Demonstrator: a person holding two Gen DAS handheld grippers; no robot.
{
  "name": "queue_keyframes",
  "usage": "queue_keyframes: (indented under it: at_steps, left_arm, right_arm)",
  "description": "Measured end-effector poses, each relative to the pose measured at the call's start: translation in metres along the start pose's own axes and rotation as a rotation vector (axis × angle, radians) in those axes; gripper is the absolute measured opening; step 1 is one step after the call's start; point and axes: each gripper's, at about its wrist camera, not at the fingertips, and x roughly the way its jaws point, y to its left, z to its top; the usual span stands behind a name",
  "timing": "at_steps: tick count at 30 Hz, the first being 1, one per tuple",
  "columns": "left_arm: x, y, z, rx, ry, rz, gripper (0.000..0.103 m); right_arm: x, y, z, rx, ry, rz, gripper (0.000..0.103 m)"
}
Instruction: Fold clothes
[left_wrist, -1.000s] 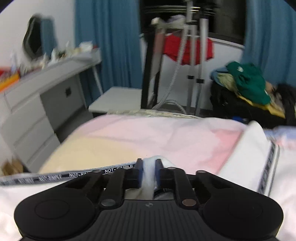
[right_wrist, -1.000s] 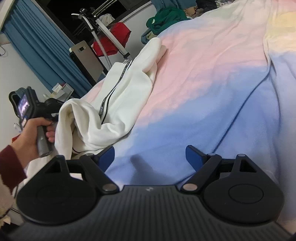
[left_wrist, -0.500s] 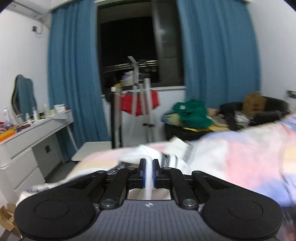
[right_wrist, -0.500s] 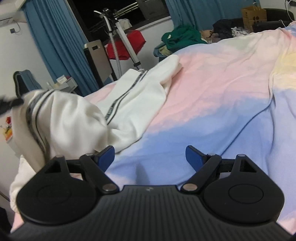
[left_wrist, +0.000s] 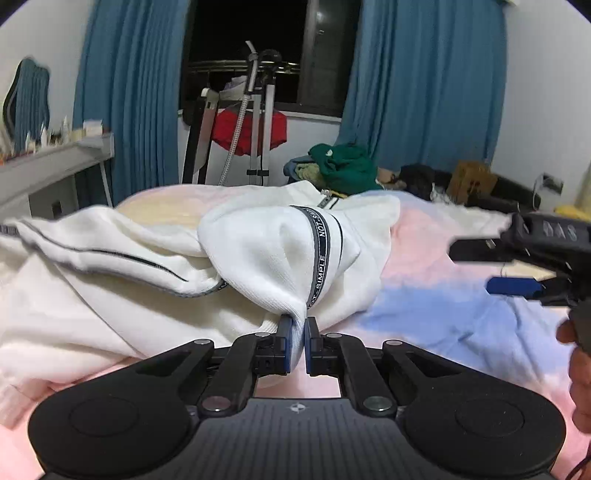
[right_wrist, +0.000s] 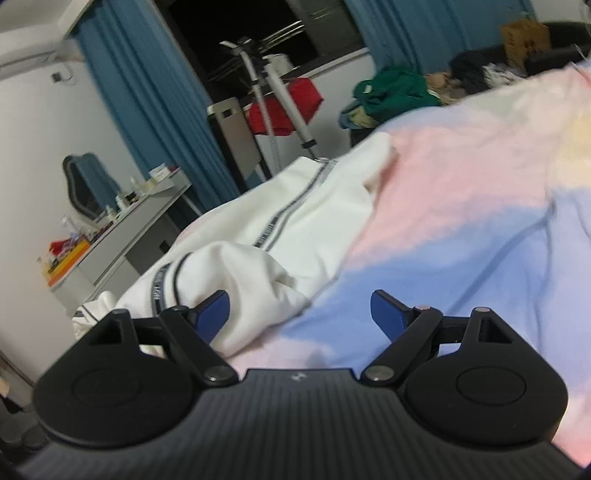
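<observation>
A white garment (left_wrist: 229, 266), trimmed with black lettered tape (left_wrist: 320, 258), was seen spread in a rumpled heap on a bed covered by a pastel blanket (left_wrist: 436, 302). A bunched cuff or corner of it was pinched tight in the fingers of the left gripper (left_wrist: 297, 345), apparently so that part could be drawn across the rest for a fold. The right gripper (right_wrist: 301, 314) was held just beside the garment's near edge, its fingers spread wide and grasping nothing, seemingly readied to take a second hold. More clothes (left_wrist: 343, 168) were piled beyond the bed.
</observation>
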Motion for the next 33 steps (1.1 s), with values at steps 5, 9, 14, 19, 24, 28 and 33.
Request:
queue_keyframes:
  at_steps: [5,9,14,19,24,28,33]
  left_arm:
    - [0.01,0.016,-0.003,-0.074,0.019,-0.036,0.007]
    - [0.035,0.026,-0.01,-0.109,0.055,-0.083,0.007]
    - [0.058,0.046,-0.016,-0.18,0.073,-0.152,0.007]
    - [0.069,0.056,-0.025,-0.223,0.072,-0.198,0.007]
    - [0.071,0.062,-0.027,-0.217,0.052,-0.223,0.007]
    - [0.068,0.069,-0.028,-0.226,0.051,-0.244,0.007]
    - [0.054,0.065,-0.023,-0.069,0.026,-0.249,0.007]
  right_arm:
    - [0.066,0.037,0.059,-0.13,0.06,0.005,0.085]
    - [0.161,0.069,0.106,-0.212,0.146,-0.022,0.08]
    - [0.271,0.087,0.138,-0.222,0.213,-0.103,0.079]
    - [0.351,0.09,0.145,-0.221,0.239,-0.198,0.066]
    - [0.375,0.078,0.141,-0.198,0.219,-0.327,0.008]
    - [0.341,0.067,0.151,-0.171,0.126,-0.336,0.006]
    - [0.25,0.049,0.178,-0.125,-0.006,-0.337,0.005]
